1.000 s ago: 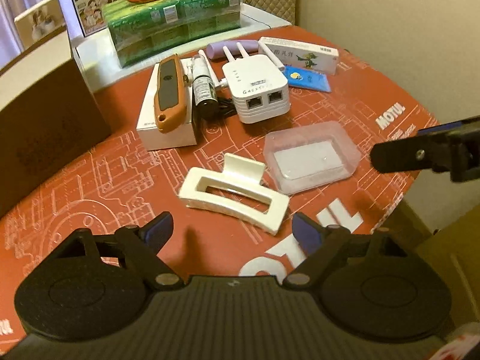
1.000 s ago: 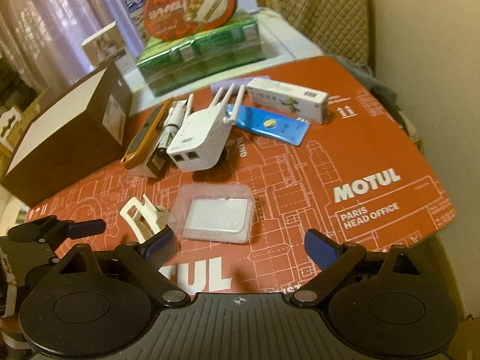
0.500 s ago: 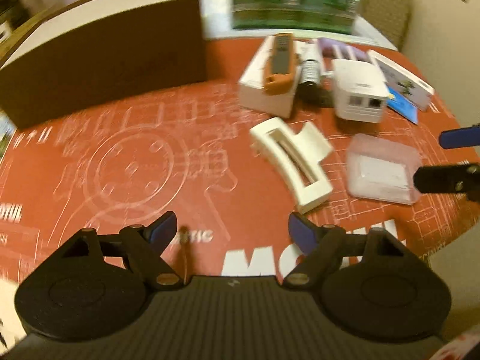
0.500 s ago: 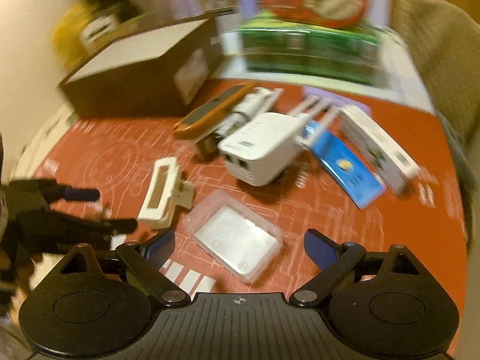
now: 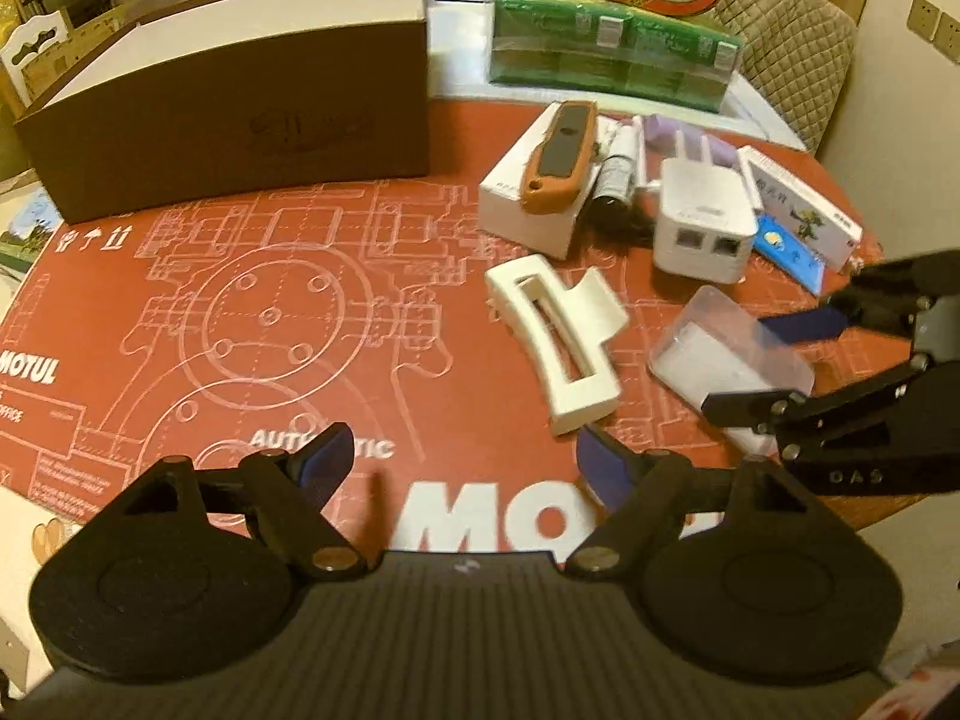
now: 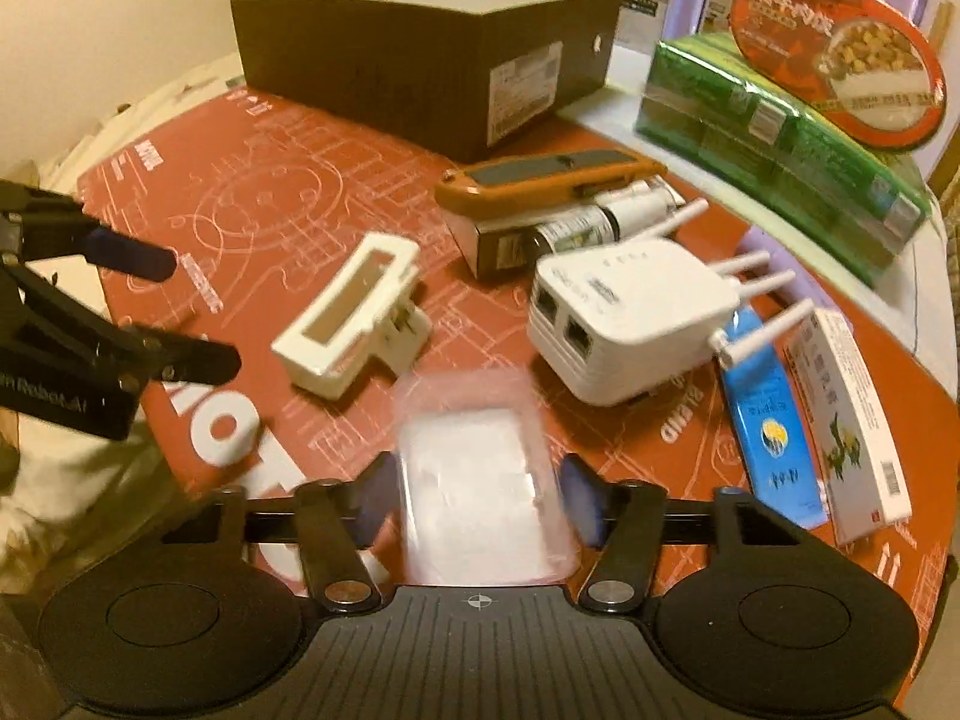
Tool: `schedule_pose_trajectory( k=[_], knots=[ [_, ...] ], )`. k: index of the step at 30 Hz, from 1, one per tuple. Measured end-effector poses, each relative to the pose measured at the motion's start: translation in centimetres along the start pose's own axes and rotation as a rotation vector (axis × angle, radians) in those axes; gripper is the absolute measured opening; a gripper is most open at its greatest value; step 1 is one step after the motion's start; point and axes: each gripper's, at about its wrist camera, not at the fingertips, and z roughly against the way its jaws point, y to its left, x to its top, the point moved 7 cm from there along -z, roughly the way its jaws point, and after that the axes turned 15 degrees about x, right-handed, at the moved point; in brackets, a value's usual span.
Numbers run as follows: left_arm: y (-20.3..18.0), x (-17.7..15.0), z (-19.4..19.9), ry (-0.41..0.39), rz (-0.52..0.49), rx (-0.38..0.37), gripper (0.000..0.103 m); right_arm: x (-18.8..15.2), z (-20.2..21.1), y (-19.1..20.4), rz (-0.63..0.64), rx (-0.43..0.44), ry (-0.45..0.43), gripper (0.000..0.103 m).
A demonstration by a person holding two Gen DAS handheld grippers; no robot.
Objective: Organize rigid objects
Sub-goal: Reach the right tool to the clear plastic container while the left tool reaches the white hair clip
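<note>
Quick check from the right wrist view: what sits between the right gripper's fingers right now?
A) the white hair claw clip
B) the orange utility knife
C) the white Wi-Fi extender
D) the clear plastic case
D: the clear plastic case lies between the right gripper fingers, whose jaws have just been closing around it; whether the pads already press on it is too blurred to tell.

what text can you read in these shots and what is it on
"MOTUL": red mat, left edge and front.
"AUT...TIC": same mat, partly hidden by the left gripper.
"OAS": right gripper body.
"n Robot.AI": left gripper's body, right wrist view.
Box, packet and bowl labels: too blurred.
</note>
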Motion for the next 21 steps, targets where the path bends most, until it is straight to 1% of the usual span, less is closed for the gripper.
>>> schedule_pose_trajectory(
  k=[3, 6, 9, 11, 13, 14, 15, 16, 17, 19, 21],
  knots=[
    [-1.1, 0.6, -0.1, -0.009, -0.014, -0.022, 0.078, -0.8, 0.9, -0.7, -0.059, -0.009, -0.008, 0.052],
    [-2.3, 1.2, -0.4, -0.012, -0.031, -0.049, 0.076, -1.8, 2.1, -1.8, -0.134, -0.031, -0.020, 0.052],
    [-3.4, 1.6, -1.2, -0.004, -0.046, -0.060, 0.069, -2.7, 3.1, -2.9, -0.205, -0.047, -0.037, 0.052],
    [-3.8, 1.7, -1.7, 0.004, -0.055, -0.065, 0.061, -3.3, 3.7, -3.4, -0.243, -0.054, -0.049, 0.052],
    [-4.2, 1.9, -2.3, 0.009, -0.066, -0.057, 0.057, -3.5, 4.1, -3.7, -0.270, -0.052, -0.059, 0.052],
    [-4.2, 1.9, -2.5, 0.012, -0.068, -0.056, 0.051, -3.6, 4.3, -3.7, -0.280, -0.050, -0.064, 0.053],
    [-4.2, 1.9, -2.7, 0.017, -0.066, -0.061, 0.046, -3.6, 4.5, -3.8, -0.289, -0.046, -0.070, 0.053],
    [-4.1, 1.9, -2.8, 0.023, -0.063, -0.074, 0.035, -3.6, 4.6, -3.9, -0.300, -0.040, -0.076, 0.053],
    [-4.0, 1.9, -2.8, 0.024, -0.059, -0.089, 0.027, -3.7, 4.8, -3.9, -0.309, -0.035, -0.080, 0.053],
    [-3.6, 1.9, -2.8, 0.024, -0.063, -0.098, 0.027, -3.7, 4.8, -3.9, -0.315, -0.025, -0.087, 0.053],
    [-2.9, 1.6, -2.7, 0.020, -0.073, -0.087, 0.027, -3.7, 4.8, -3.9, -0.313, -0.021, -0.089, 0.053]
  ],
)
